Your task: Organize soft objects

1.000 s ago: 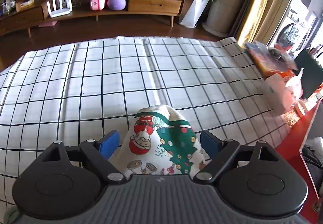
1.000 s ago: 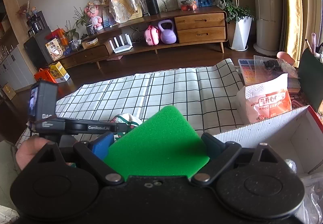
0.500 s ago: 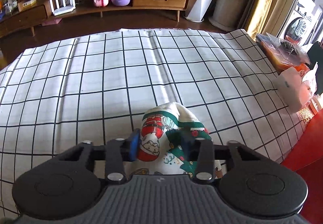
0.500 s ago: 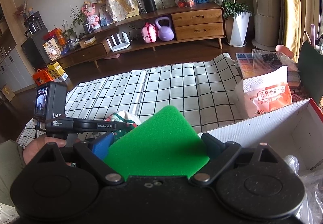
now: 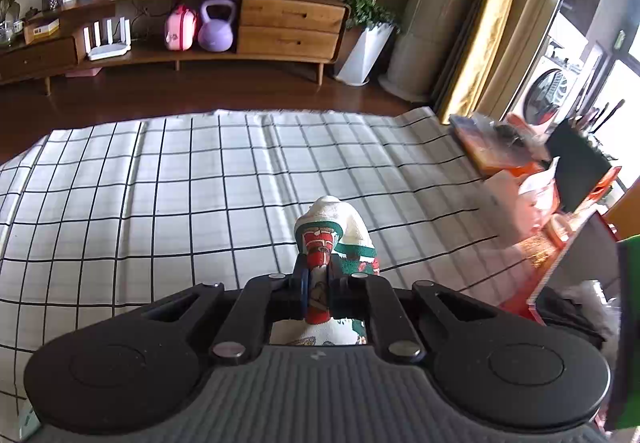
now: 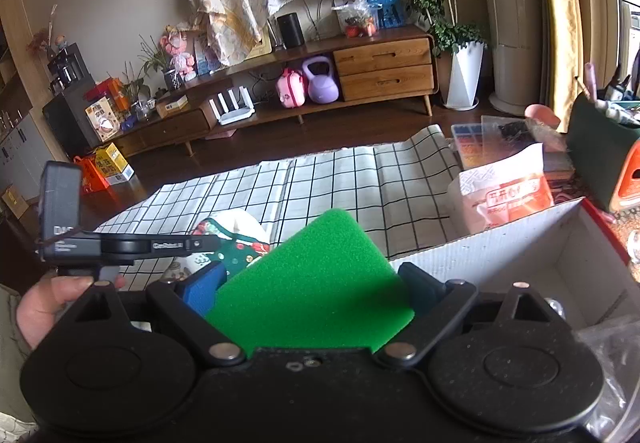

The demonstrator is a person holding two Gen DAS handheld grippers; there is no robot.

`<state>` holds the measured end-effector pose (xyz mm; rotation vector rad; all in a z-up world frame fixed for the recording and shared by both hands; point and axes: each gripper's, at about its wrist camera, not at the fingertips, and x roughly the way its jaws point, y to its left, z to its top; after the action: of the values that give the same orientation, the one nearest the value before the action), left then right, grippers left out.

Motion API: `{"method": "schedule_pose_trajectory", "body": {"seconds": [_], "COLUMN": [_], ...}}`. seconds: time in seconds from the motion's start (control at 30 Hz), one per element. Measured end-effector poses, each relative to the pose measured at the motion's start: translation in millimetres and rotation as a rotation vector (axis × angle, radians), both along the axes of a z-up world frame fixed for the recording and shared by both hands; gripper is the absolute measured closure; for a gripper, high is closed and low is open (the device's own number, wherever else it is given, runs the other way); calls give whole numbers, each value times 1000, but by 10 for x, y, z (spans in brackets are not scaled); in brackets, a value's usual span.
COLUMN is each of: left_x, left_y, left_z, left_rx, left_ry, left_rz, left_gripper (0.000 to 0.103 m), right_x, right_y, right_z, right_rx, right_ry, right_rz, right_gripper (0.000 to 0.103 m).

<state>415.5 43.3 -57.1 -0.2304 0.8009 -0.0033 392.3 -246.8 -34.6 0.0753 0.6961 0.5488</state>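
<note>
My left gripper (image 5: 318,293) is shut on a Christmas-print cloth (image 5: 334,231), white with Santa and tree patterns, and holds it pinched and lifted above the checked tablecloth (image 5: 180,195). The cloth also shows in the right wrist view (image 6: 236,239), under the left gripper's body (image 6: 120,245). My right gripper (image 6: 312,283) is shut on a green sponge (image 6: 316,279), which fills the gap between the blue pads. An open white cardboard box (image 6: 520,243) with a red outside stands just to the right of the sponge.
A white and orange bag (image 6: 508,191), a bead case (image 6: 476,143) and a dark green pen holder (image 6: 600,147) crowd the table's right end. A wooden sideboard (image 5: 280,27) stands across the floor. A plastic bag (image 6: 612,363) lies in the box.
My left gripper closed from open onto the Christmas cloth, bunched it and lifted it off the tablecloth, moving right. My right gripper kept hold of the green sponge and barely moved.
</note>
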Motion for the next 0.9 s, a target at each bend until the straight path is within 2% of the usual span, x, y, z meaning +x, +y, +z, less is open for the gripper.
{"method": "schedule_pose_trajectory", "body": {"seconds": [0.43, 0.9], "left_x": [-484, -702], "left_y": [-324, -785], "left_z": [858, 1776], "left_rx": [-14, -55], "left_ry": [-147, -259], "left_rz": [-75, -182], "left_gripper": [95, 95], "right_x": [-325, -406], "right_y": [-503, -1109], "right_z": [287, 392], "right_rx": [-22, -66], "right_ry": [-68, -103], "right_rz": [-94, -217], "right_gripper": [11, 11]}}
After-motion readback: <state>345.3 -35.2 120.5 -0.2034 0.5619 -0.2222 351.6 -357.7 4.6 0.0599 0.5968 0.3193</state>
